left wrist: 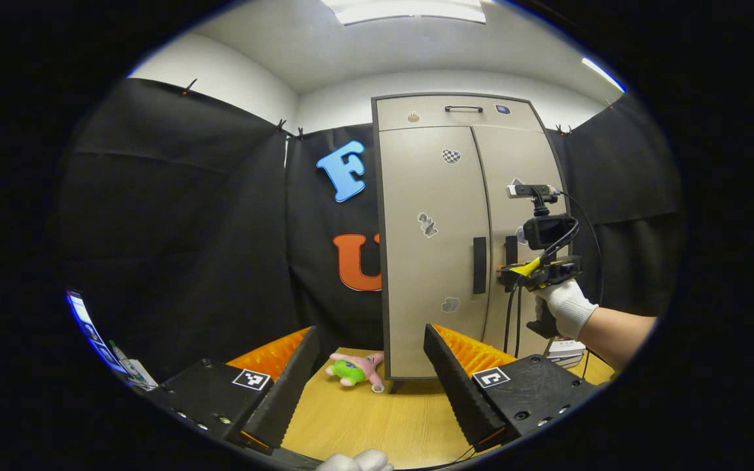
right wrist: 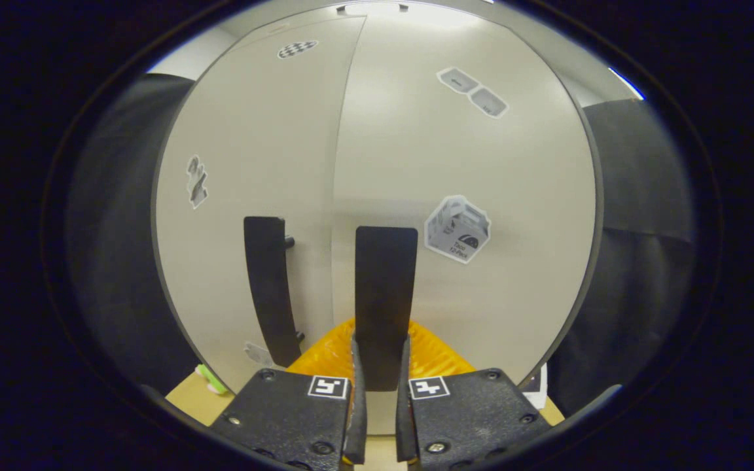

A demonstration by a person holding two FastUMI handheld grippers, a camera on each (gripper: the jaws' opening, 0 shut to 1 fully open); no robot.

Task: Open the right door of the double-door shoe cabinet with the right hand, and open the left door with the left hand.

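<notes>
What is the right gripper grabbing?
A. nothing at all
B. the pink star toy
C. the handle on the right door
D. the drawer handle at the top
C: in the right gripper view the right gripper has both fingers closed on the right door handle of the shoe cabinet, whose doors look shut.

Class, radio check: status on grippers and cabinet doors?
Right gripper jaws closed on right door handle. Left gripper open, well back. Both doors shut. Plush toy by cabinet base.
</notes>
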